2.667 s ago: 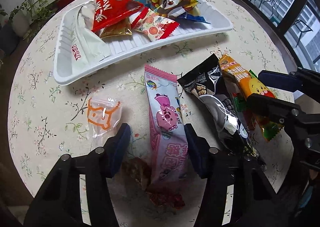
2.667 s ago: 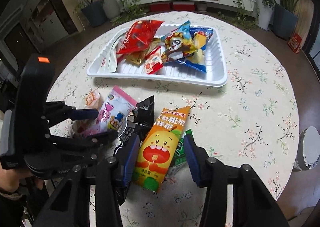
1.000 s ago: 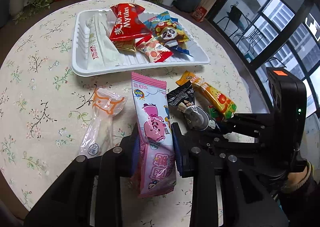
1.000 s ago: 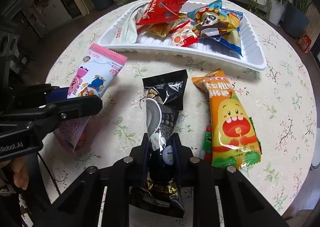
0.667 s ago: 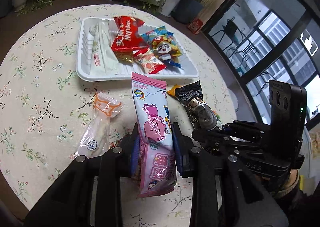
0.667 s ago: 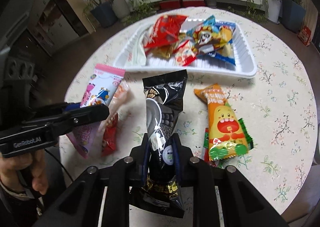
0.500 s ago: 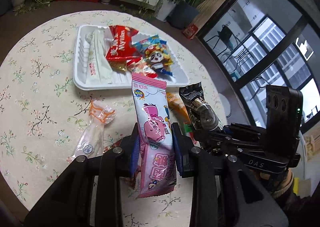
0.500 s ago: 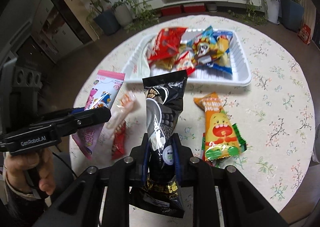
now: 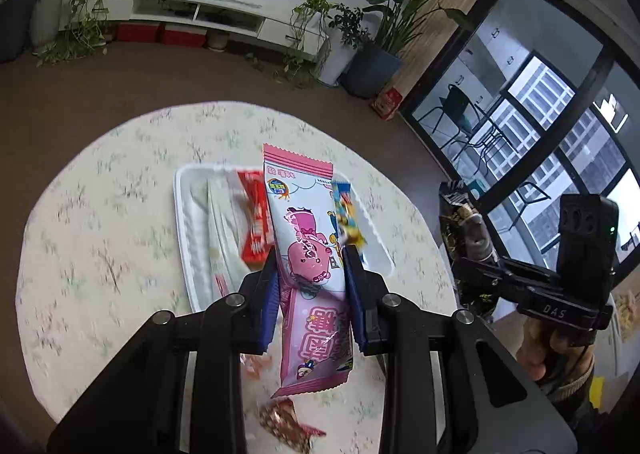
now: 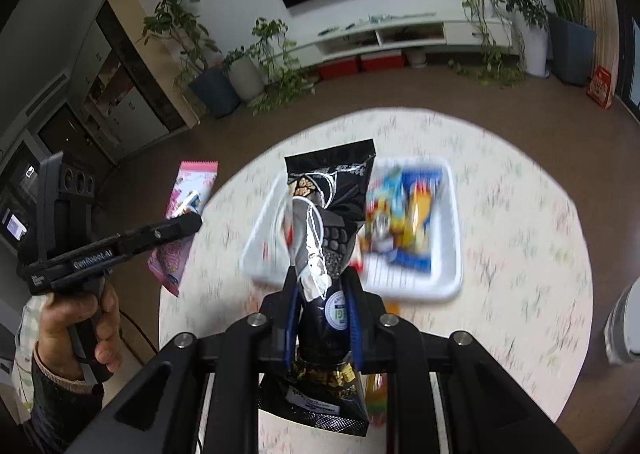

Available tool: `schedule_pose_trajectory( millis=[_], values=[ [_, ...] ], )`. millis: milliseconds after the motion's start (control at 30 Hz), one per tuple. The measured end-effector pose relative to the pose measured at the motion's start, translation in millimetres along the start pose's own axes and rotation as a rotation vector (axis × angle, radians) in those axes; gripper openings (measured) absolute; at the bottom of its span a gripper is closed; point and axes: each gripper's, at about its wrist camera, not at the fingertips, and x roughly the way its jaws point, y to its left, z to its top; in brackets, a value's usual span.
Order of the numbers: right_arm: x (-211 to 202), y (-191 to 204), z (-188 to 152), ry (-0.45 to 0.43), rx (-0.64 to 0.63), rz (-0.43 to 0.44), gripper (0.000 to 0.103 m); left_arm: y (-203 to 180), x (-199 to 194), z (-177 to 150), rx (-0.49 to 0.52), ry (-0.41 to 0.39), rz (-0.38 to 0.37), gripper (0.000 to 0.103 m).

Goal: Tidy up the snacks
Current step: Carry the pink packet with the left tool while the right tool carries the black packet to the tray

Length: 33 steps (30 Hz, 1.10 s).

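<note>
My left gripper point(image 9: 312, 274) is shut on a pink snack packet point(image 9: 308, 254) with a pig drawing, held high above the round table. My right gripper point(image 10: 322, 294) is shut on a black snack packet point(image 10: 328, 214), also lifted high. Below both lies the white tray point(image 9: 184, 238) holding a white packet point(image 9: 218, 238), a red packet point(image 9: 254, 222) and blue and yellow packets point(image 10: 412, 210). The tray also shows in the right wrist view point(image 10: 448, 262). The right gripper shows at the right of the left wrist view point(image 9: 484, 266), and the left gripper at the left of the right wrist view point(image 10: 176, 230).
A red-brown wrapped snack point(image 9: 286, 424) lies on the floral tablecloth point(image 9: 100, 214) near the front edge. An orange packet point(image 10: 378, 390) peeks out under my right gripper. Potted plants and a low TV shelf stand on the floor beyond the table. The view is motion-blurred.
Both grippers have risen well above the table with their packets, and the table and tray now look much smaller and farther below.
</note>
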Motion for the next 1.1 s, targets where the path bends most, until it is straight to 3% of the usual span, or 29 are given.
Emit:
schedule_pose_trajectory(
  millis=[200, 300, 667, 1100],
  values=[
    [32.5, 1.6, 45.7, 0.003, -0.023, -0.025, 0.023, 11.1, 31.2, 41.8, 0.008, 0.003, 0.046, 0.027],
    [55.6, 0.5, 51.9, 0.033, -0.021, -0.031, 0.023, 20.2, 54.9, 49.9, 0.001, 0.031, 0.06, 0.027],
    [132.0, -6.4, 42.8, 0.133, -0.004, -0.089, 0.023, 43.0, 123.0, 35.1, 0.019, 0.089, 0.127, 0.027],
    [163.5, -10.3, 32.4, 0.178, -0.016, -0.157, 0.023, 41.8, 154.1, 17.9, 0.056, 0.107, 0.169, 0.028]
  ],
)
